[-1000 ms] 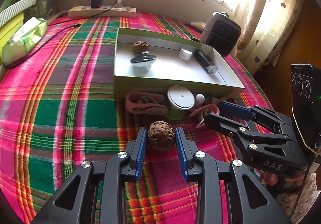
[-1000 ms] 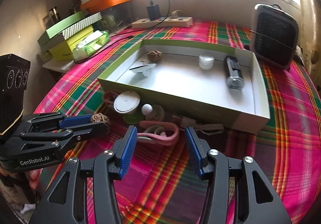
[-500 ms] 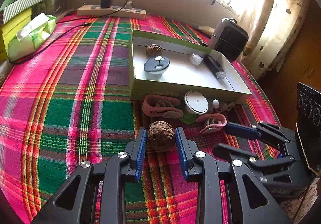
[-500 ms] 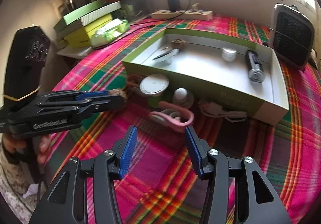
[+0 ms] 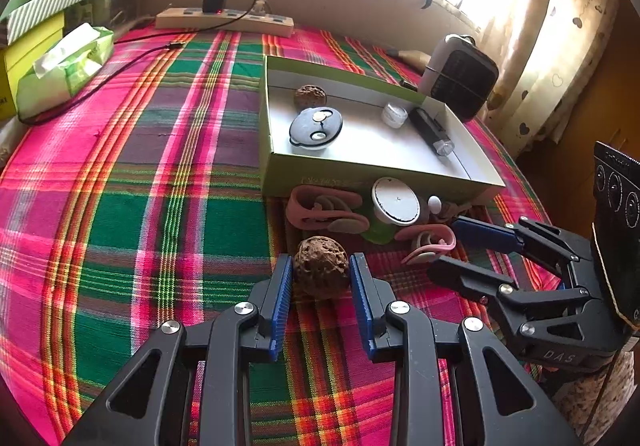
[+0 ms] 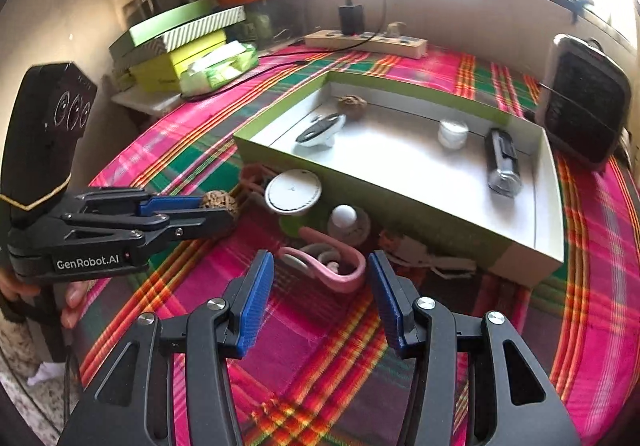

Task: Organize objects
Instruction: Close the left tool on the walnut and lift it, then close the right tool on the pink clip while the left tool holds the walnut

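My left gripper (image 5: 320,278) is shut on a brown walnut (image 5: 320,266) and holds it above the plaid cloth; it also shows in the right wrist view (image 6: 218,202). My right gripper (image 6: 320,286) is open and empty, with a pink clip (image 6: 332,266) just ahead between its fingers. The green box (image 5: 360,174) with a white floor holds another walnut (image 5: 310,97), a round grey lid (image 5: 316,126), a small white jar (image 5: 394,114) and a black cylinder (image 5: 430,130). In front of the box lie a second pink clip (image 5: 324,208) and a white round lid (image 5: 394,202).
A small heater (image 5: 460,78) stands right of the box. A power strip (image 5: 224,20) with charger and cable lies at the back. A tissue pack (image 5: 64,66) and stacked boxes (image 6: 176,42) sit at the left. A curtain (image 5: 552,26) hangs right.
Both grippers have risen and pulled back a little, so the box and clutter look farther away. The left gripper still holds the walnut; the right stays open.
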